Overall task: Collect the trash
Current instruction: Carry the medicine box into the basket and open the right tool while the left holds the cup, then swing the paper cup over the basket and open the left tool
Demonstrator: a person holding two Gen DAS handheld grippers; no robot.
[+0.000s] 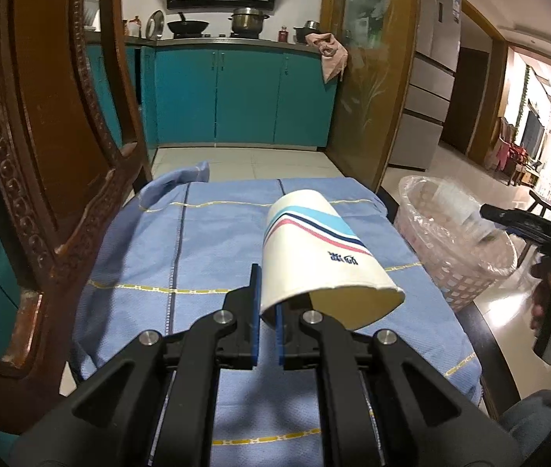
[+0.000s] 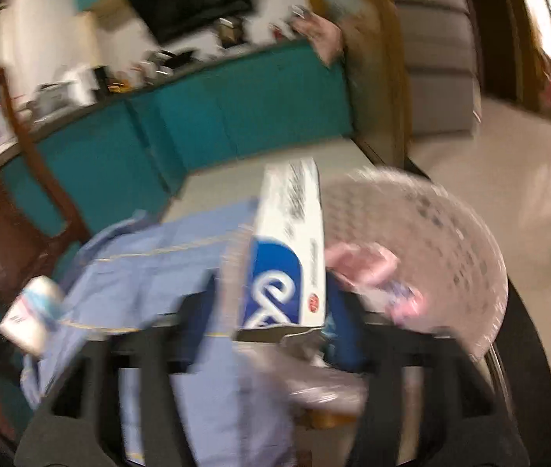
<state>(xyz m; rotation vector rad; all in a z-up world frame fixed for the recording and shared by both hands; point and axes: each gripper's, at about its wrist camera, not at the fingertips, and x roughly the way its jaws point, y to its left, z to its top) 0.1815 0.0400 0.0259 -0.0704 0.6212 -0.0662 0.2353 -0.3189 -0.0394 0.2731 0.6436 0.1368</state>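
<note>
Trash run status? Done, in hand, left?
Done: the lined basket already holds some pink wrappers.
In hand: the left gripper is shut on the paper cup rim, above the blue cloth. The toothpaste box sits between the right gripper jaws, beside the basket; blur hides whether they grip it.
Left: box and cup into the basket.

Home kitchen, teal cabinets (image 1: pixel 244 93), stovetop pots (image 1: pixel 247 20)
</note>
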